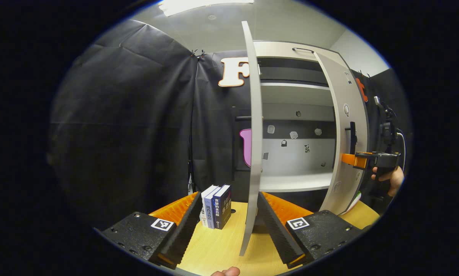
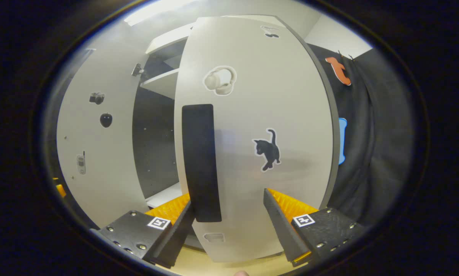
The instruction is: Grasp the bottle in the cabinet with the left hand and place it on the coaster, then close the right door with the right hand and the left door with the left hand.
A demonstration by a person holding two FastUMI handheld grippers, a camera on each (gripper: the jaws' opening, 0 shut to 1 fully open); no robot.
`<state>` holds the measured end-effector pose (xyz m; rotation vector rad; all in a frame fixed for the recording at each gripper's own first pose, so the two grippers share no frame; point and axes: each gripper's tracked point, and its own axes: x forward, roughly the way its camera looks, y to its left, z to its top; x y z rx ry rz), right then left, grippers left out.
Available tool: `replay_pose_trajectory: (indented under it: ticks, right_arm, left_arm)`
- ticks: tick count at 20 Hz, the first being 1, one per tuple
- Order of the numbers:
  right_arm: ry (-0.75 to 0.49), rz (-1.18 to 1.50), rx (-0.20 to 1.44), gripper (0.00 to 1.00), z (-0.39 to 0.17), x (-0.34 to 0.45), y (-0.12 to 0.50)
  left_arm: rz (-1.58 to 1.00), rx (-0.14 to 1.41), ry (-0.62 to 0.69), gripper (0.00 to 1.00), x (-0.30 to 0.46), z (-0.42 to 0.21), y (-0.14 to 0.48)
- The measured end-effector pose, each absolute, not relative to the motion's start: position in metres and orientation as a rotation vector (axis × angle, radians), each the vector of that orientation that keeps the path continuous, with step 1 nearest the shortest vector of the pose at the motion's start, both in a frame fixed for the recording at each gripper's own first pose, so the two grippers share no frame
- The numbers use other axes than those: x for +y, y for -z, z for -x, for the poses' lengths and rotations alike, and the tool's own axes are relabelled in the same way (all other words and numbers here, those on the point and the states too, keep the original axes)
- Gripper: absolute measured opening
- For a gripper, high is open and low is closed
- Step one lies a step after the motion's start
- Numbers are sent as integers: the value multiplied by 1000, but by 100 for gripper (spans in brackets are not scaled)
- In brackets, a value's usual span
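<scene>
The white cabinet (image 1: 294,182) stands with both doors open. I see the left door (image 1: 255,115) edge-on, rising between the fingers of my open left gripper (image 1: 229,199) and close to the right-hand finger. The right door (image 1: 344,126) is swung out, and my right gripper (image 1: 353,158), held by a hand (image 1: 390,178), touches its outer face. In the right gripper view the right door (image 2: 260,96) with its black handle (image 2: 200,161) stands straight ahead. My right gripper (image 2: 228,195) is open with its fingertips at the panel, the handle just by the left finger.
Three books (image 1: 216,207) stand upright on the wooden table (image 1: 218,249) left of the left door. The left door's inner face (image 2: 95,145) with stickers shows beyond the right door. Black cloth walls the booth. A small pale thing (image 1: 353,202) peeks from behind the right door's foot.
</scene>
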<state>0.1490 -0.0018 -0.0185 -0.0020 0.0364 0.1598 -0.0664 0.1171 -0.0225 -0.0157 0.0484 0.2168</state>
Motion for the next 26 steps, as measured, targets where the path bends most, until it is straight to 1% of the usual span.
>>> replay_pose_trajectory:
  ticks: [5, 6, 9, 12, 14, 19, 26]
  right_arm:
    - [-112, -12, 30, 100, -164, 4, 18]
    - [-104, -13, 27, 100, -168, 5, 19]
    - [-71, -5, 23, 100, -182, 10, 18]
    - [-35, -4, 10, 100, -188, 12, 17]
    - [-13, -5, -1, 100, -193, 11, 18]
    - [32, -4, -8, 100, -198, 12, 19]
    - [37, -4, -7, 100, -199, 12, 20]
  left_arm:
    - [36, 49, -169, 90, 136, 53, 18]
    - [36, 53, -151, 89, 137, 50, 19]
    - [39, 52, -104, 90, 138, 44, 14]
    - [40, 45, -70, 89, 140, 34, 7]
    - [45, 36, -55, 90, 142, 29, 2]
    - [67, 36, -16, 90, 143, 18, 0]
    - [60, 33, 23, 89, 141, 7, -3]
